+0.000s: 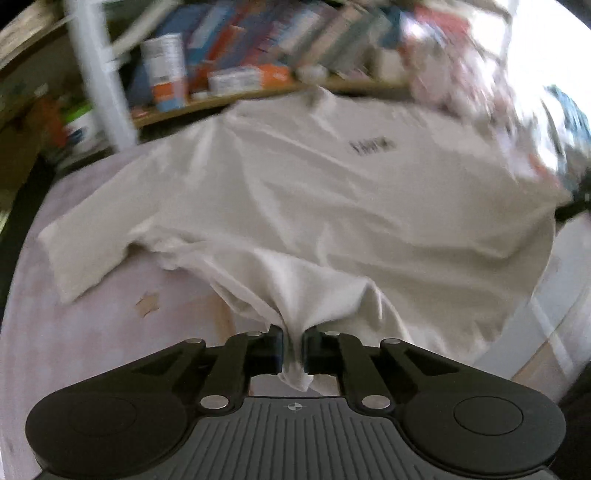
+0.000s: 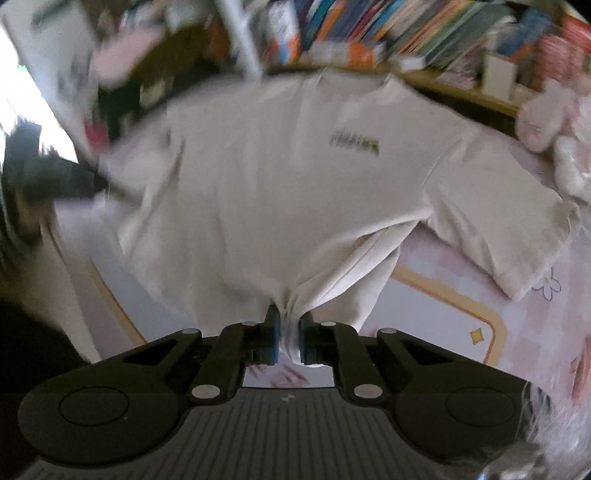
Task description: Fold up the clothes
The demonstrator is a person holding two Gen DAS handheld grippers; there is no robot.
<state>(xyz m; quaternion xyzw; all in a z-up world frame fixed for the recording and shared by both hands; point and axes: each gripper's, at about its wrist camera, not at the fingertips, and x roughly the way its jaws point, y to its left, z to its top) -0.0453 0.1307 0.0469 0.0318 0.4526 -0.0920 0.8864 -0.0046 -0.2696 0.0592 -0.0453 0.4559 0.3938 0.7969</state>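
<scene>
Pale pink bedding spreads under everything, patterned with a yellow border and small stars out to the right of the right gripper's fingers, and on it lies the big one: a white T-shirt, spread out flat and stretching away ahead of both sets of fingers. Small dark lettering sits on its chest, too blurred to read. One short sleeve lies out flat to the left beyond the left gripper's fingers, the other out to the right beyond the right gripper's fingers.

Beyond the shirt's far edge, a wooden shelf packed with colourful books, all smeared with blur. Pink and white soft toys sit far off to the right of the right fingers.

Now the near hem! Left gripper has pinched in tight on a bunched corner of the shirt, cloth squeezed between the pads and a tail of it hanging out behind them. Right gripper, same story: blue-faced pads clamped on the other gathered corner of the hem, fabric fanning forward from the grip in taut creases.
</scene>
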